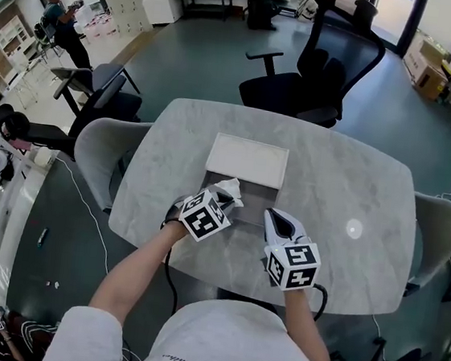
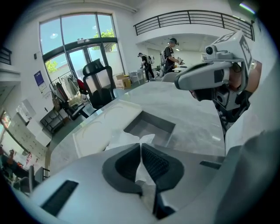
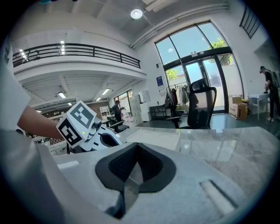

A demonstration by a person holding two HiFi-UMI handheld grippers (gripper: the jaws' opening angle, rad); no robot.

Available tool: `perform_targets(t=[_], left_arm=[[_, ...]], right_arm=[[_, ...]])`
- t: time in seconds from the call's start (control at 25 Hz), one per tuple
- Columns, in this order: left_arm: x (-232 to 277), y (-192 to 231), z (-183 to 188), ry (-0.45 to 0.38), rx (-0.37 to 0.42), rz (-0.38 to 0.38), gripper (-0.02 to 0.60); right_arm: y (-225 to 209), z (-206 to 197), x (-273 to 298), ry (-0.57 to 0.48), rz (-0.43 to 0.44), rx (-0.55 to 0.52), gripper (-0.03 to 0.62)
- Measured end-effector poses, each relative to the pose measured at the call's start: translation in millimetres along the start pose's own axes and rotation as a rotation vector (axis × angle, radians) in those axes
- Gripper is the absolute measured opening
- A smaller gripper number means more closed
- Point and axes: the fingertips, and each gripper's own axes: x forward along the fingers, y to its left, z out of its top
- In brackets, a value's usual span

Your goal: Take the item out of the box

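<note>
An open grey box [image 1: 253, 202] [image 2: 150, 127] sits on the marble table [image 1: 347, 181], with its flat white lid [image 1: 246, 160] [image 2: 103, 127] lying just beyond it. My left gripper [image 1: 224, 202] [image 2: 141, 147] is shut on a crumpled white paper wrap [image 1: 229, 190] [image 2: 124, 141], held just above the box's near left edge. My right gripper [image 1: 275, 217] [image 3: 137, 145] hovers by the box's near right corner with its pads together at the tips; I cannot make out anything held in it. Each gripper shows in the other's view: the right gripper [image 2: 210, 77] and the left gripper [image 3: 104, 139].
Grey shell chairs [image 1: 99, 149] stand at the table's left and right sides, and a black office chair [image 1: 319, 73] at its far side. A light spot [image 1: 354, 227] reflects on the tabletop to the right. People stand far off in the room [image 1: 61, 23].
</note>
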Motion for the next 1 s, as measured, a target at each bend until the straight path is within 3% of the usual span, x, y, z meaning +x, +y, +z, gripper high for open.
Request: perform_targets(t=[0.56,1.0], left_arm=[[-91.2,-3.1,5.1,-0.268,-0.192,0.154,0.018],[-161.3,-32.8,-0.8,-0.462,-0.345,0.209,0.018]], right_arm=[[53.0,13.5,-35.1,-0.041,-0.027,-0.080,0.003],[99.7,9.4,-64.2,-0.065,-0.032,-0.114,0.003]])
